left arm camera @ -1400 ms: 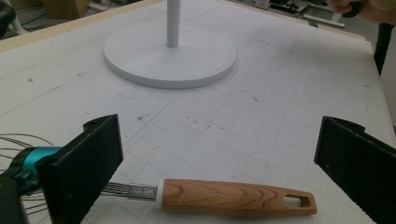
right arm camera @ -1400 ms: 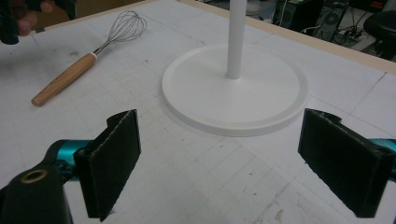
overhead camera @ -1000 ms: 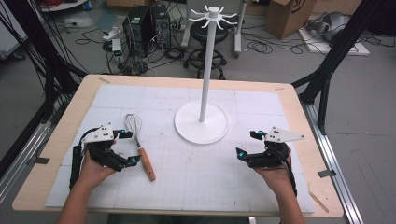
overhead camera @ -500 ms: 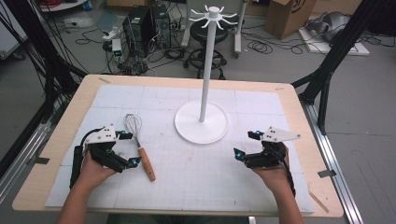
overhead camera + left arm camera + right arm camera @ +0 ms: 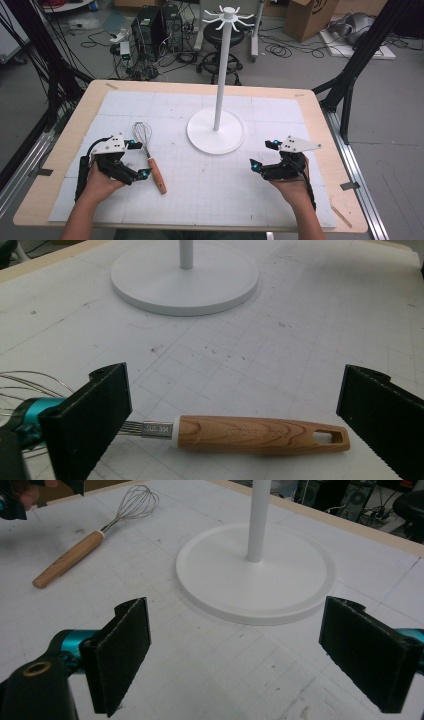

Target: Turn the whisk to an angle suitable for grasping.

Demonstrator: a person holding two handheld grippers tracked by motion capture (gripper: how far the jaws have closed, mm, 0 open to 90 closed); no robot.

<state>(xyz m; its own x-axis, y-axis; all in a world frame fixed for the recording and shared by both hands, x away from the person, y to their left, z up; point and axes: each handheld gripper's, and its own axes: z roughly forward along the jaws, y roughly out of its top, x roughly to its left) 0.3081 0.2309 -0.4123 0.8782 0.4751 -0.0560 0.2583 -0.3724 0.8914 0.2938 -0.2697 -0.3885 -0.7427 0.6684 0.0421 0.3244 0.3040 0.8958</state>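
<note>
Holding your left gripper point(image 5: 137, 159) low on the mat, you have its jaws spread wide, straddling the whisk point(image 5: 150, 156) without touching it. That whisk lies flat, wooden handle point(image 5: 260, 435) between the jaws, wires towards the far edge. Your right gripper point(image 5: 264, 155) sits wide open, empty, near the white stand point(image 5: 216, 131).

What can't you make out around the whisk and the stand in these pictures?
- Whisk: in the left gripper view its wires are cut off by the left edge and hidden behind a jaw.
- Handle lettering: too faint to read there.
- Stand: both gripper views cut off the pole's top.
- Stand's hooks: too small in the high view to count.
</note>
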